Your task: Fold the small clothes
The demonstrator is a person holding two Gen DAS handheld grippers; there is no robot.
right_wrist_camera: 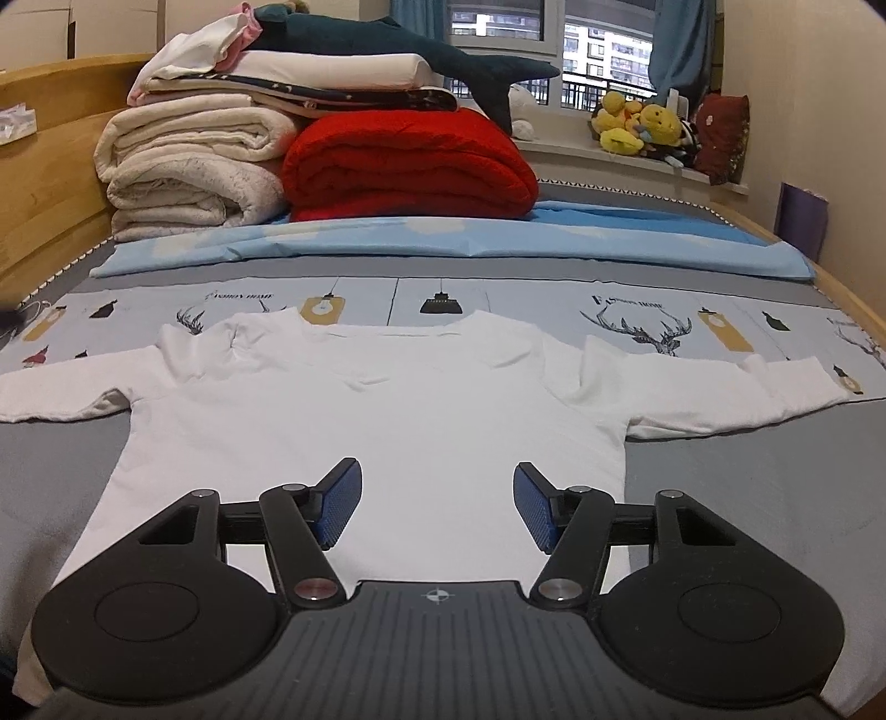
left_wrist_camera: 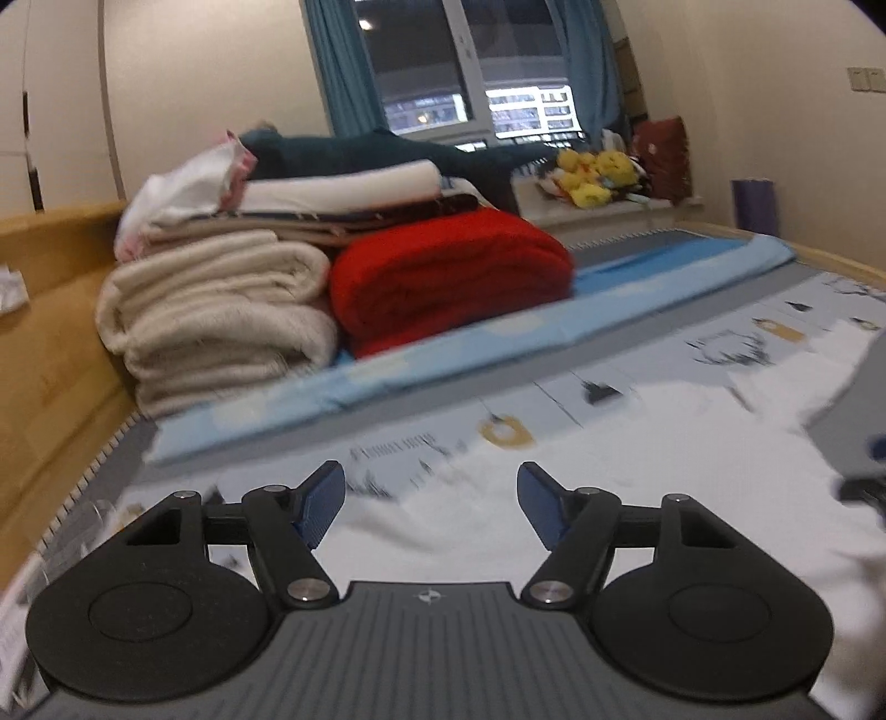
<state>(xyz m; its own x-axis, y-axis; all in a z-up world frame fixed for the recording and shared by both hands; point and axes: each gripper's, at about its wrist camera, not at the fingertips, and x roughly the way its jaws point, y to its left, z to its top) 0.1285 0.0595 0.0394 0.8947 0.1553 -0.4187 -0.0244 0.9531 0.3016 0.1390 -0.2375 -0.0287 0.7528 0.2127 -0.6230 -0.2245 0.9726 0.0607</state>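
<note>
A white long-sleeved shirt (right_wrist_camera: pixel 376 410) is seen spread flat on the bed (right_wrist_camera: pixel 720 498), on a grey cover with a printed band of lamps and deer heads. Its neckline is turned toward the head of the bed and its hem toward the right wrist camera, so the body's long axis runs from the foot of the bed toward the headboard end. Both sleeves are stretched out sideways, across that axis, the cuffs lying well apart from the body.

Beyond the shirt's neckline a light blue folded sheet (right_wrist_camera: pixel 443 243) is laid across the bed. Behind that sheet a red folded blanket (right_wrist_camera: pixel 410 166) is stacked beside a cream folded blanket (right_wrist_camera: pixel 188 166), with more folded linen and a dark teal plush shark (right_wrist_camera: pixel 398 44) on top. Further behind the shirt, yellow plush toys (right_wrist_camera: pixel 637 124) are set on the windowsill. Nothing is seen lying on the shirt itself.

The right gripper (right_wrist_camera: pixel 437 501) is held above the shirt's lower half, its blue-padded fingers spread with nothing between them. The left gripper (left_wrist_camera: pixel 431 507) is seen in a blurred view over the shirt's left part, its fingers likewise spread and empty.
</note>
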